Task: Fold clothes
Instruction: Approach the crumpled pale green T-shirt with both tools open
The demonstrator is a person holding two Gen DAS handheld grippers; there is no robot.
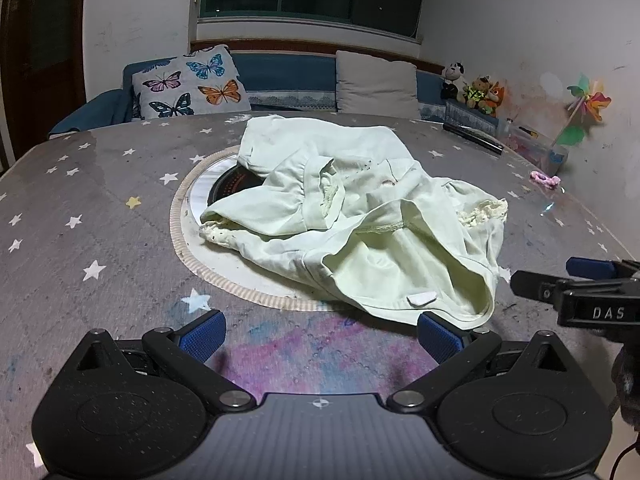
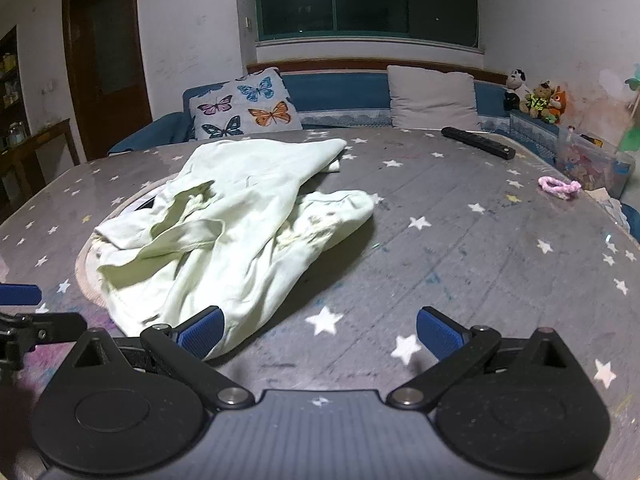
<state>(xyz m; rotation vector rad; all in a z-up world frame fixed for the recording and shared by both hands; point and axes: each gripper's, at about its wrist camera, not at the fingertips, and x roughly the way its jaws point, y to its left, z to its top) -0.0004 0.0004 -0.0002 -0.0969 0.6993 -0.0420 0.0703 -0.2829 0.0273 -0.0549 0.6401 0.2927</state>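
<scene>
**Left wrist view: crumpled garment on the table, both claws spread and empty**

Left wrist view shows the left gripper (image 1: 320,336) low over the table (image 1: 80,208), its blue pads (image 1: 202,336) spread wide apart with nothing between them. A pale green garment (image 1: 352,216) lies crumpled just beyond, near the table's middle, partly covering a round inset plate (image 1: 192,216) with a ribbed rim. The garment's near hem, bearing a small white tag (image 1: 421,299), lies just beside the right pad. Lace trim shows along some of its edges. The right gripper (image 1: 576,288) enters from the right edge, near the garment's near right corner; from here its fingers look apart.

In the right wrist view the right gripper (image 2: 320,334) is also spread wide, holding nothing. Its left pad (image 2: 202,332) sits over the garment's (image 2: 224,220) near edge; whether it touches the cloth I cannot tell. Its right pad is over bare table (image 2: 480,260), printed with white stars. One blue pad of the left gripper (image 2: 20,294) shows at the left edge.

Far on the table lie a black remote (image 2: 478,143) and, to the right, a pink hair tie (image 2: 558,187). Beyond the table a blue sofa holds a butterfly cushion (image 2: 246,106), a grey cushion (image 2: 434,96) and soft toys (image 2: 536,98).
</scene>
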